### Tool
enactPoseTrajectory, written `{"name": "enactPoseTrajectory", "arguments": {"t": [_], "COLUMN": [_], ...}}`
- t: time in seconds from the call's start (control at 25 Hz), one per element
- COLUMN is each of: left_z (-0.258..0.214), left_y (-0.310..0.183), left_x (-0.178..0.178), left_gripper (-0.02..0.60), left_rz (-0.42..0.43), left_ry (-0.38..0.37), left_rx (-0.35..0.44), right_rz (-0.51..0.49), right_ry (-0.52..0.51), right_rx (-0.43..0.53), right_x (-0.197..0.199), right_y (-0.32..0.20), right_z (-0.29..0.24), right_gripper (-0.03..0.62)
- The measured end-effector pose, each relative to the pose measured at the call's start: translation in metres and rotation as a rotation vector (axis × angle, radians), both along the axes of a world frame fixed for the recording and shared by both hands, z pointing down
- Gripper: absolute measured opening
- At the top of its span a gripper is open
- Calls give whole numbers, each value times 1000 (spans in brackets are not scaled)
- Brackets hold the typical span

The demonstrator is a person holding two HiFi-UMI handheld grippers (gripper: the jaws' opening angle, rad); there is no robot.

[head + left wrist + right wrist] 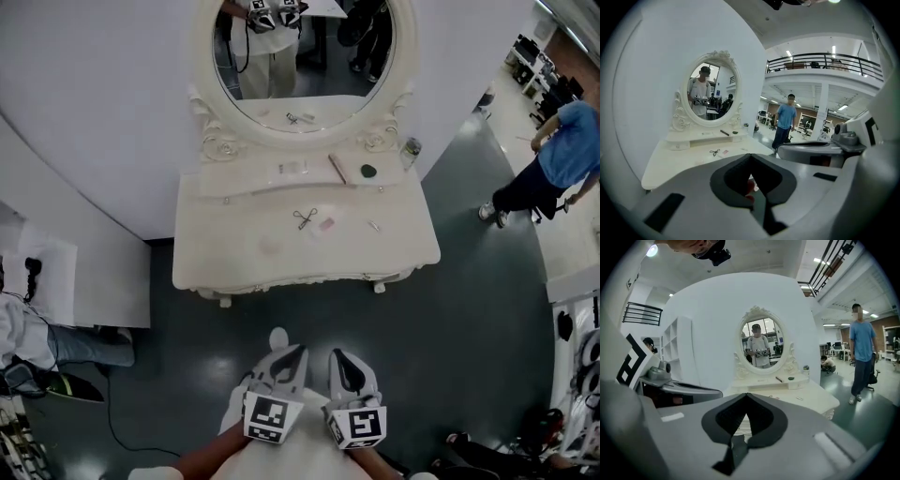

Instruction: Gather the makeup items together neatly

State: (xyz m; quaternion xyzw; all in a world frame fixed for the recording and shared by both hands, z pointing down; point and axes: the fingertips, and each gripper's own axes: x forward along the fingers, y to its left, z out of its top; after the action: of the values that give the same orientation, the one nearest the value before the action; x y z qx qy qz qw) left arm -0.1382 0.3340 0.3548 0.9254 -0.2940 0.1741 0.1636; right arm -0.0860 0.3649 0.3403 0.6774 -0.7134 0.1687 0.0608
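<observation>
A white vanity table [244, 253] with an oval mirror [305, 56] stands ahead of me. On its top lie a scissor-like eyelash curler [305, 218], a small pink item [326, 224] and a thin stick [374, 225]. The raised shelf holds a clear flat item [292, 168], a brown pencil [337, 169] and a dark green round piece [368, 171]; a small jar [410, 148] stands at its right end. My left gripper [300, 350] and right gripper [335, 354] hang side by side over the floor, well short of the table, both shut and empty.
A person in a blue shirt [562, 150] stands on the dark floor to the table's right. Someone's legs [66, 345] and a cable [112, 427] lie at the lower left. A curved white wall [94, 112] backs the table.
</observation>
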Motion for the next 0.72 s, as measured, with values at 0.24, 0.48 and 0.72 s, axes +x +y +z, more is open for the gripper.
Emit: {"name": "enactPoseTrajectory", "arguments": {"t": [0.24, 0.48, 0.72], "left_z": [3, -1, -2], "left_y": [-69, -108, -125], "left_x": [-10, -19, -9], "left_gripper": [2, 2, 2], "left_rz": [21, 4, -2], "left_ry": [4, 19, 37], "left_rx": [-20, -31, -45], "right_rz": [50, 52, 11], "right_ry": [-9, -43, 0], "right_rx": [-33, -2, -11], "right_x": [0, -3, -6], "right_y": [-67, -105, -126], "right_z": [4, -12, -11], "right_gripper": [0, 0, 0]}}
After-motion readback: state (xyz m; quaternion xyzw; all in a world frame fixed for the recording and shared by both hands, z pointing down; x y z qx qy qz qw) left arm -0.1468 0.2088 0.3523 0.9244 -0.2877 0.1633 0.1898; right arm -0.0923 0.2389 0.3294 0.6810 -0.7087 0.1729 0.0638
